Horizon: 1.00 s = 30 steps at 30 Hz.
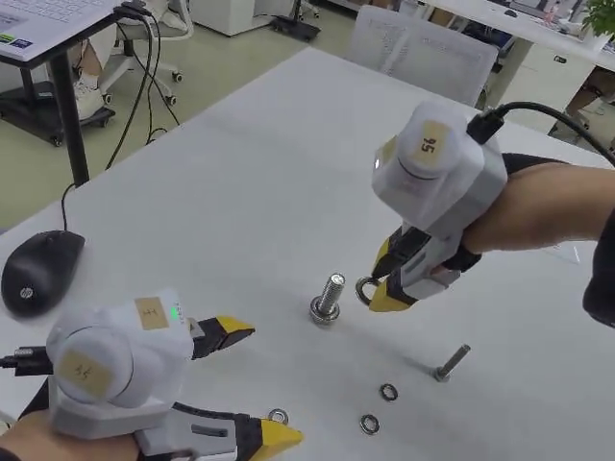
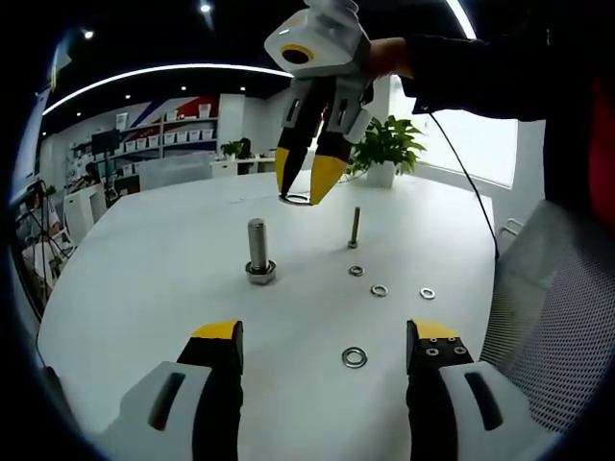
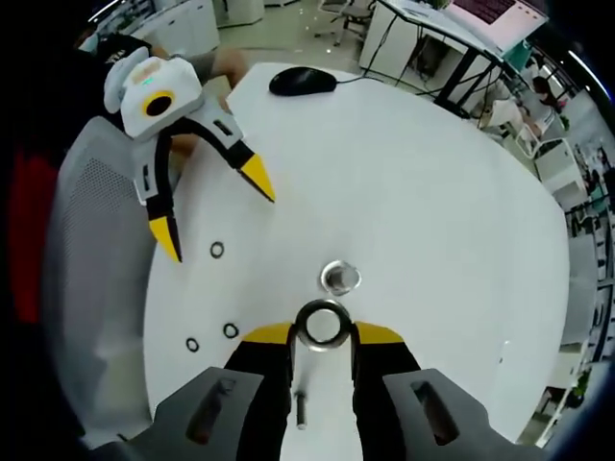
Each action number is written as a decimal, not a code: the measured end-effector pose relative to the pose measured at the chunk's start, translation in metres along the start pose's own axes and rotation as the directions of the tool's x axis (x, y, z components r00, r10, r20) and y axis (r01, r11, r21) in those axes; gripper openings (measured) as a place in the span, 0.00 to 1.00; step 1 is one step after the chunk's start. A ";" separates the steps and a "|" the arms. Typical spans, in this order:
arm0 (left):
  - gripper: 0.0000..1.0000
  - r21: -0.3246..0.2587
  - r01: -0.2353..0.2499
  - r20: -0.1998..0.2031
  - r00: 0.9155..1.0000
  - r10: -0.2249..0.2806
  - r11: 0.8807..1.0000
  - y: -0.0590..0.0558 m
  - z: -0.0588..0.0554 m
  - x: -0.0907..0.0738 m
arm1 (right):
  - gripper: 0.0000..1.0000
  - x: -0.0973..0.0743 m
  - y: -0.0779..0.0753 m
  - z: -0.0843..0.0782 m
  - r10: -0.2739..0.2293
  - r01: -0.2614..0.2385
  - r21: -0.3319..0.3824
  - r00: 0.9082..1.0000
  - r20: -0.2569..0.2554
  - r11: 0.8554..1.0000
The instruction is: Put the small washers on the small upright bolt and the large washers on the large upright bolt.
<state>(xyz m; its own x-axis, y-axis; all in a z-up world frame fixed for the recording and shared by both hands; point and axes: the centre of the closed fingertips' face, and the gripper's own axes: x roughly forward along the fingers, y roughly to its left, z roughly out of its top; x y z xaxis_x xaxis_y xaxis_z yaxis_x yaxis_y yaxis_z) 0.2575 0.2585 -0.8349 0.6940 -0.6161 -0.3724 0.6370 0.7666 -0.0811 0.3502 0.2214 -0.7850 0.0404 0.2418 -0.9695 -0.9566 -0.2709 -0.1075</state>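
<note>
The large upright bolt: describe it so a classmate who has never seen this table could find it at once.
On the white table, look near the middle, beside the right gripper that holds a large washer. The large upright bolt stands there, threaded end up. It is far thicker than the thin bolt, and the loose washers lie flat.

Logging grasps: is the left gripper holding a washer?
No, the left gripper is open; a washer lies loose on the table by its jaws.
</note>
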 end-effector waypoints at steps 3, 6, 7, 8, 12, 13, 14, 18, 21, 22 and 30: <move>0.68 -0.001 -0.001 -0.001 1.000 0.001 1.000 0.000 0.000 0.000 | 0.24 0.001 -0.004 0.004 0.001 -0.001 -0.003 1.000 0.005 1.000; 0.68 -0.002 -0.002 -0.004 1.000 0.002 1.000 0.000 -0.001 0.000 | 0.24 0.002 -0.004 0.006 0.000 0.000 -0.013 1.000 0.006 1.000; 0.68 -0.004 -0.003 -0.005 1.000 0.003 1.000 0.000 -0.002 0.000 | 0.24 0.002 -0.005 0.007 0.001 0.000 -0.015 1.000 0.007 1.000; 0.68 -0.004 -0.004 -0.004 1.000 0.004 1.000 0.000 -0.002 0.000 | 0.24 0.002 -0.006 0.008 0.001 -0.001 -0.016 1.000 0.009 1.000; 0.68 -0.007 -0.009 -0.004 1.000 0.009 1.000 0.001 -0.002 0.000 | 0.24 0.003 -0.009 0.011 0.002 -0.002 -0.021 1.000 0.012 1.000; 0.68 -0.005 -0.013 -0.003 1.000 0.013 1.000 0.002 -0.002 -0.001 | 0.24 0.003 -0.009 0.011 0.002 -0.001 -0.022 1.000 0.013 1.000; 0.68 -0.010 -0.012 -0.001 1.000 0.012 1.000 0.002 -0.003 -0.001 | 0.24 0.004 -0.009 0.012 0.002 -0.002 -0.022 1.000 0.013 1.000; 0.68 -0.015 -0.023 0.003 1.000 0.023 1.000 0.005 -0.004 -0.003 | 0.24 0.005 -0.010 0.013 0.004 -0.003 -0.028 1.000 0.008 1.000; 0.68 -0.017 -0.028 0.005 1.000 0.028 0.999 0.007 -0.005 -0.004 | 0.24 0.006 -0.011 0.014 0.002 -0.001 -0.031 1.000 0.007 1.000; 0.68 -0.017 -0.031 0.007 0.999 0.031 0.999 0.007 -0.005 -0.004 | 0.24 0.006 -0.012 0.014 0.002 -0.002 -0.031 1.000 0.007 1.000; 0.68 -0.024 -0.045 0.012 0.999 0.045 0.999 0.012 -0.007 -0.008 | 0.24 0.011 -0.015 0.018 0.002 -0.002 -0.036 1.000 0.004 0.999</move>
<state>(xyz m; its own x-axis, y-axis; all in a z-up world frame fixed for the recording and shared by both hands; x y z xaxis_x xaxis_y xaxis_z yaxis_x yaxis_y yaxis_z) 0.2575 0.2733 -0.8390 0.7261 -0.5827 -0.3650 0.5969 0.7977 -0.0861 0.3596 0.2445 -0.7906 0.0375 0.2452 -0.9687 -0.9457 -0.3044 -0.1136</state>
